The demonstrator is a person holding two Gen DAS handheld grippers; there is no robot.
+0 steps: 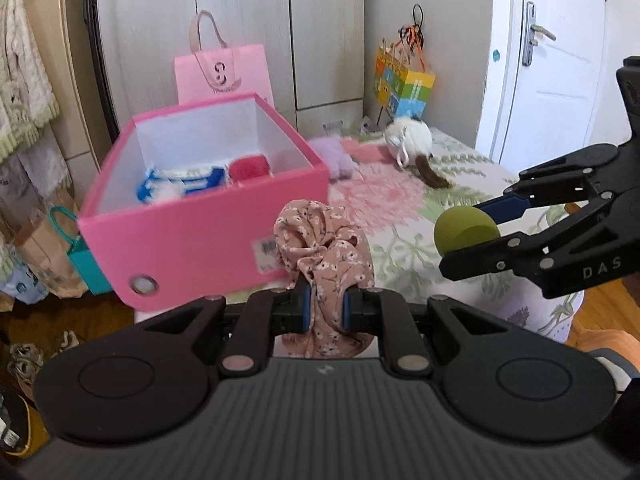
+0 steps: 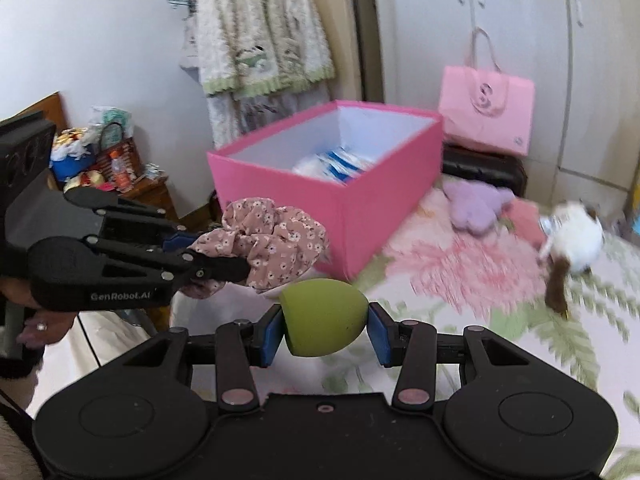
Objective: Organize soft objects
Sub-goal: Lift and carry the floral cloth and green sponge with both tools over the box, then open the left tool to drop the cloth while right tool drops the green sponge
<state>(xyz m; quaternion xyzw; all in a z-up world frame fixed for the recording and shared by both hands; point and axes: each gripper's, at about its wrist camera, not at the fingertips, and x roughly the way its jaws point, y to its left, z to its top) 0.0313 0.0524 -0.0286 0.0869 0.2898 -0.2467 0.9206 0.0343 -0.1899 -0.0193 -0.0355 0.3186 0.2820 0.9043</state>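
My left gripper (image 1: pixel 325 312) is shut on a pink floral scrunchie (image 1: pixel 324 248), held above the bed in front of the open pink box (image 1: pixel 208 232). The scrunchie (image 2: pixel 276 244) and left gripper (image 2: pixel 224 256) also show in the right wrist view. My right gripper (image 2: pixel 323 336) is shut on a green egg-shaped sponge (image 2: pixel 322 316); it shows at the right of the left wrist view (image 1: pixel 466 234). The pink box (image 2: pixel 384 204) holds blue-and-white items (image 1: pixel 180 186) and a red fluffy thing (image 1: pixel 248 168).
On the floral bedspread (image 1: pixel 404 256) behind the box lie a purple plush (image 2: pixel 474 206), a pink cloth (image 1: pixel 366 152) and a white-and-brown plush toy (image 1: pixel 412 144). A pink bag (image 1: pixel 224 72) stands behind the box. Wardrobe and white door (image 1: pixel 552 64) at back.
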